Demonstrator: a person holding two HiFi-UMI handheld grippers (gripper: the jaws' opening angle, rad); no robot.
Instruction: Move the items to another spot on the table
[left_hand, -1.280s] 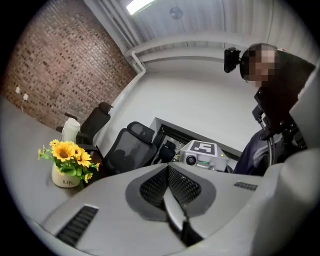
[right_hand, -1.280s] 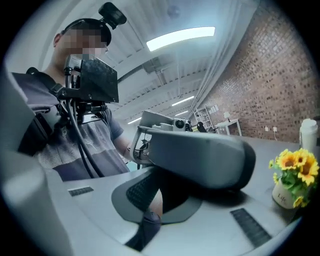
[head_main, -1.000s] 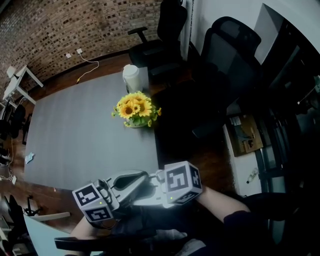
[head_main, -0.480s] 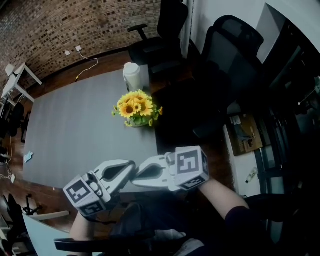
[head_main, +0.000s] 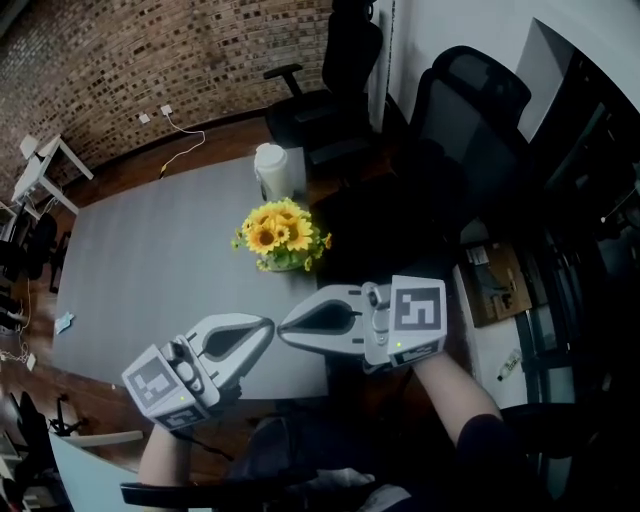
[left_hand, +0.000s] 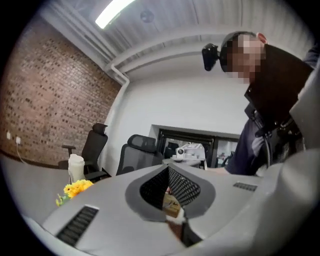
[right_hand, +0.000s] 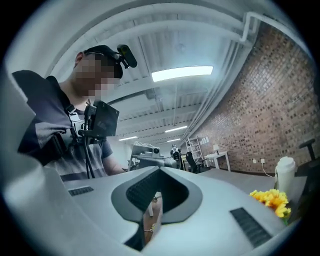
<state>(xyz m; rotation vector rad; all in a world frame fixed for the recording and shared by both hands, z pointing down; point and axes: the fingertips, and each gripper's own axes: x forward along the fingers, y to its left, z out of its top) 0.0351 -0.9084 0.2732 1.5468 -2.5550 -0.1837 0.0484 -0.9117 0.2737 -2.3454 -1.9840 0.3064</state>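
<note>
A bunch of yellow sunflowers (head_main: 283, 234) in a small pot stands on the grey table (head_main: 150, 270), near its right edge. Behind it is a white jug (head_main: 271, 168). Both grippers hover over the table's near edge, well short of the flowers. My left gripper (head_main: 266, 326) is shut and empty, pointing right. My right gripper (head_main: 284, 325) is shut and empty too, pointing left, so the two tips almost meet. The left gripper view shows shut jaws (left_hand: 167, 170), the flowers (left_hand: 75, 188) and the jug (left_hand: 76, 168) far left. In the right gripper view, flowers (right_hand: 270, 199) and jug (right_hand: 285, 171) sit far right of shut jaws (right_hand: 159, 171).
Black office chairs (head_main: 470, 110) stand to the right of and behind the table. A white cable (head_main: 185, 140) trails over the wooden floor by the brick wall. A small white desk (head_main: 40, 165) is at the far left. A person's torso fills part of both gripper views.
Both grippers have risen from low in the view, where they overlapped, to the table's near edge. The right one has swung out to the right, so the tips now face each other.
</note>
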